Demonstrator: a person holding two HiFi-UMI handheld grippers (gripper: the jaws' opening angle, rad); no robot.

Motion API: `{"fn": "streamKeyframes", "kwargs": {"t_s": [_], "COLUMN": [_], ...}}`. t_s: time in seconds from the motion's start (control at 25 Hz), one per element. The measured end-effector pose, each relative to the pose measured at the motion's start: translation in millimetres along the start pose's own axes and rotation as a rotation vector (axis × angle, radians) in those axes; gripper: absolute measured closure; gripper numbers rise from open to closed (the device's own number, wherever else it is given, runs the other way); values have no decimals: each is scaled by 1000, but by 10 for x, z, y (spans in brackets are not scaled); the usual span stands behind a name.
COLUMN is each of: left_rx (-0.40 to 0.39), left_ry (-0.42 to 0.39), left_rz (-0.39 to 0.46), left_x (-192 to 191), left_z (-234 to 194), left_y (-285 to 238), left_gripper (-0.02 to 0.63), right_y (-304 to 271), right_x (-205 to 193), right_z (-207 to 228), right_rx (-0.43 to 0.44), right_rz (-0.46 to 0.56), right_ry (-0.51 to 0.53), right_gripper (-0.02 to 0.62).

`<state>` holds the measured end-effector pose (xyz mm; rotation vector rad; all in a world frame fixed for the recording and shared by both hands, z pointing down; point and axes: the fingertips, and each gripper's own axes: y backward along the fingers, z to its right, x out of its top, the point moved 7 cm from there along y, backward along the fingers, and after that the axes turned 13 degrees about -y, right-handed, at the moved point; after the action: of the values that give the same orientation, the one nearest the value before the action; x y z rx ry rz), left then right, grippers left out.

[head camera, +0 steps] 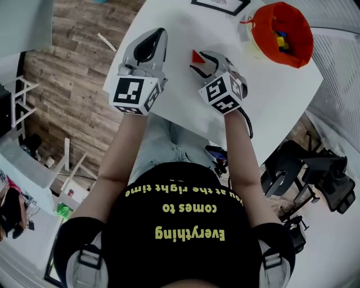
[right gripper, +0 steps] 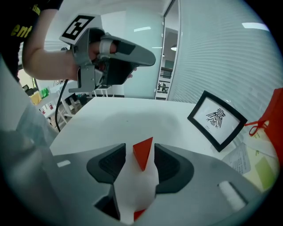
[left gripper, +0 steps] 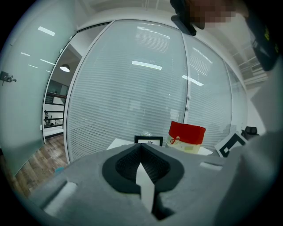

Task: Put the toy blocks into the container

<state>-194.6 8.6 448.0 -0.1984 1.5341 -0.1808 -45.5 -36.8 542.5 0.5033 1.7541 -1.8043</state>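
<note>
A red triangular toy block (head camera: 196,56) (right gripper: 143,155) rests on the white table (head camera: 281,95) between the jaws of my right gripper (head camera: 198,63) (right gripper: 139,150). The jaws stand apart, with white table showing between the left pad and the block, so the gripper is open. The red container (head camera: 284,32) (left gripper: 187,132) stands at the far right of the table with a few coloured blocks (head camera: 280,40) inside. My left gripper (head camera: 158,38) (left gripper: 141,147) (right gripper: 118,55) is raised above the table's left part, shut and holding nothing.
A black-framed picture (head camera: 220,5) (left gripper: 149,140) (right gripper: 216,119) lies flat at the table's far edge. Papers (right gripper: 247,161) lie beside the container. The table's near edge (head camera: 169,121) is just in front of the person's legs; wooden floor lies to the left and office chairs (head camera: 326,180) to the right.
</note>
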Motion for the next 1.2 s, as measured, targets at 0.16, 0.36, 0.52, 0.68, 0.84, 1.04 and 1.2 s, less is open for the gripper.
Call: {"fn": "streamKeyframes", "kwargs": {"t_s": [0.16, 0.36, 0.52, 0.68, 0.84, 1.04, 1.2], "left_rx": [1, -2, 0, 5, 4, -7, -16], "left_ry": [2, 4, 5, 6, 4, -4, -15], "left_rz": [-2, -5, -6, -5, 0, 10, 27], "left_x": [-5, -22, -28, -20, 0, 75, 181], "left_z": [-18, -22, -41, -72, -76, -56, -33], "left_y": [9, -1, 3, 13, -2, -6, -4], "left_gripper": [607, 607, 607, 607, 607, 607, 607], "right_y": [-74, -142, -158, -130, -53, 113, 304], "right_x": [4, 27, 46, 71, 99, 181, 276], "right_z": [-31, -39, -35, -14, 23, 43, 57], "right_rx": [-29, -49, -56, -65, -78, -104, -125], "right_rz": [-70, -111, -114, -90, -50, 24, 91], "right_ry": [50, 79, 77, 54, 30, 5, -20], "right_gripper": [399, 413, 442, 446, 451, 454, 454]}}
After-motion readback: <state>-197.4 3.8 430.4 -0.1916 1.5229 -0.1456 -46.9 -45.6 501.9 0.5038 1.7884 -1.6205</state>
